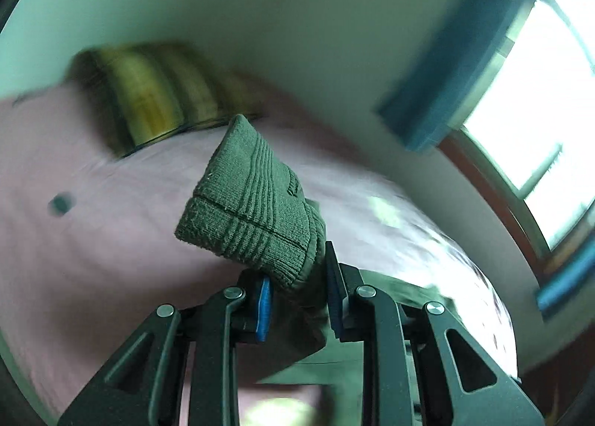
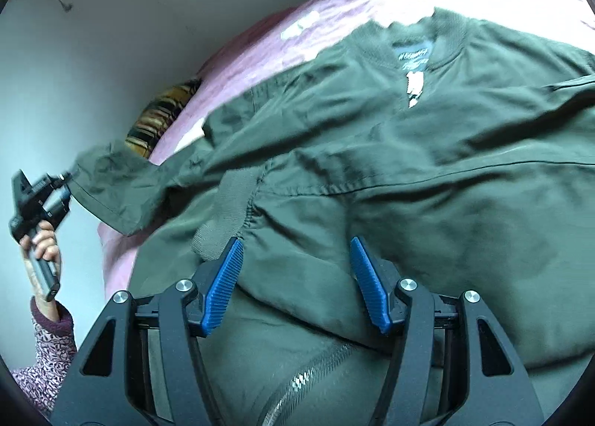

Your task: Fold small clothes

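Ribbed cuff [image 1: 249, 210] seen clamped in left gripper [image 1: 297, 299] only in left wrist view. Jacket [image 2: 427, 165] seen spread on bed [image 2: 260, 47] only in right wrist view, right gripper [image 2: 297, 284] parted above jacket, nothing held. Striped pillow [image 2: 160, 117] beside jacket sleeve.

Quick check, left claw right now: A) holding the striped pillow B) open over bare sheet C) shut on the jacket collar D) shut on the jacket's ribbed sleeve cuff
D: in the left wrist view the left claw is clamped on the green ribbed cuff, and the right wrist view shows the sleeve stretched out to it from the jacket on the bed.
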Demonstrator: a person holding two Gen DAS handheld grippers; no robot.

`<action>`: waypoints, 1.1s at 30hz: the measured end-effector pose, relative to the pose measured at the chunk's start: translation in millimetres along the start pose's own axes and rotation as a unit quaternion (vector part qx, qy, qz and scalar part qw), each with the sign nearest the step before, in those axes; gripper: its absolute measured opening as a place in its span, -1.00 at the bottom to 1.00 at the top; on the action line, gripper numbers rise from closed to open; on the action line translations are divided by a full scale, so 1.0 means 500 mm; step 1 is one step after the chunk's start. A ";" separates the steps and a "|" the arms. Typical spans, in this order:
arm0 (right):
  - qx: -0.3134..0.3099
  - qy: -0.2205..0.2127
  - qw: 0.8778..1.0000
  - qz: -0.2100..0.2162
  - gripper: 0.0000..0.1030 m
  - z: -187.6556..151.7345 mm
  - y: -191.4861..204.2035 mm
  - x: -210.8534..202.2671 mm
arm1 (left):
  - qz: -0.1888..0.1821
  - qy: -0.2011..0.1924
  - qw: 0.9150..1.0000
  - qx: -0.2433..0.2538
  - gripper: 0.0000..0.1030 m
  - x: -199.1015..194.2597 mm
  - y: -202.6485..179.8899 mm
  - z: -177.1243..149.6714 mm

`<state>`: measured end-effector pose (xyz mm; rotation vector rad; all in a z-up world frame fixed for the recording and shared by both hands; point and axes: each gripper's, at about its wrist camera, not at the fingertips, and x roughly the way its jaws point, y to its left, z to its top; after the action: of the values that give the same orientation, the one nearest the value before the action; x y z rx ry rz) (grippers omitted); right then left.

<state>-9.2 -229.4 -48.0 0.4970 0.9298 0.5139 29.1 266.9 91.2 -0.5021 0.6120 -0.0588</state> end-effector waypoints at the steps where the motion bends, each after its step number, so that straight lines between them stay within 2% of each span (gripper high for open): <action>1: 0.003 -0.008 1.000 0.000 0.17 0.001 -0.003 -0.018 | -0.015 0.002 1.000 0.023 -0.52 0.002 -0.051 -0.001; 3: 0.003 -0.022 1.000 -0.002 0.17 0.000 -0.007 -0.049 | -0.053 0.009 0.996 0.068 -0.52 0.014 -0.165 -0.017; 5: 0.005 -0.034 0.999 -0.003 0.17 -0.001 -0.016 -0.083 | -0.076 0.015 0.991 0.107 -0.53 0.033 -0.265 -0.047; 9: 0.021 -0.057 0.998 -0.014 0.17 -0.013 -0.053 -0.145 | -0.101 0.035 0.977 0.184 -0.54 0.085 -0.436 -0.132; 13: 0.049 -0.074 0.996 -0.031 0.18 -0.035 -0.110 -0.196 | -0.098 0.071 0.958 0.261 -0.58 0.175 -0.567 -0.261; 16: 0.078 -0.080 0.993 -0.035 0.18 -0.051 -0.155 -0.224 | -0.087 0.110 0.945 0.297 -0.58 0.237 -0.614 -0.349; 19: 0.104 -0.087 0.990 -0.034 0.18 -0.058 -0.193 -0.244 | -0.083 0.143 0.933 0.319 -0.55 0.260 -0.646 -0.425; 21: 0.124 -0.091 0.988 -0.025 0.18 -0.059 -0.212 -0.252 | -0.090 0.156 0.926 0.332 -0.43 0.259 -0.662 -0.465; 25: 0.156 -0.091 0.984 0.014 0.21 -0.061 -0.232 -0.254 | -0.129 0.153 0.923 0.330 0.15 0.210 -0.655 -0.491; 26: 0.160 -0.088 0.983 0.021 0.23 -0.060 -0.233 -0.250 | -0.134 0.152 0.922 0.329 0.26 0.205 -0.661 -0.492; 30: 0.162 -0.078 0.983 0.033 0.31 -0.052 -0.226 -0.238 | -0.160 0.133 0.930 0.304 0.37 0.150 -0.605 -0.451; 33: 0.166 -0.068 0.983 0.046 0.32 -0.034 -0.225 -0.222 | -0.142 0.109 0.939 0.294 0.39 0.122 -0.538 -0.415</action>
<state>-56.3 -380.8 -55.9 0.8700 0.8659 0.4040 -12.8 -71.7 38.7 0.0044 0.6983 -0.5638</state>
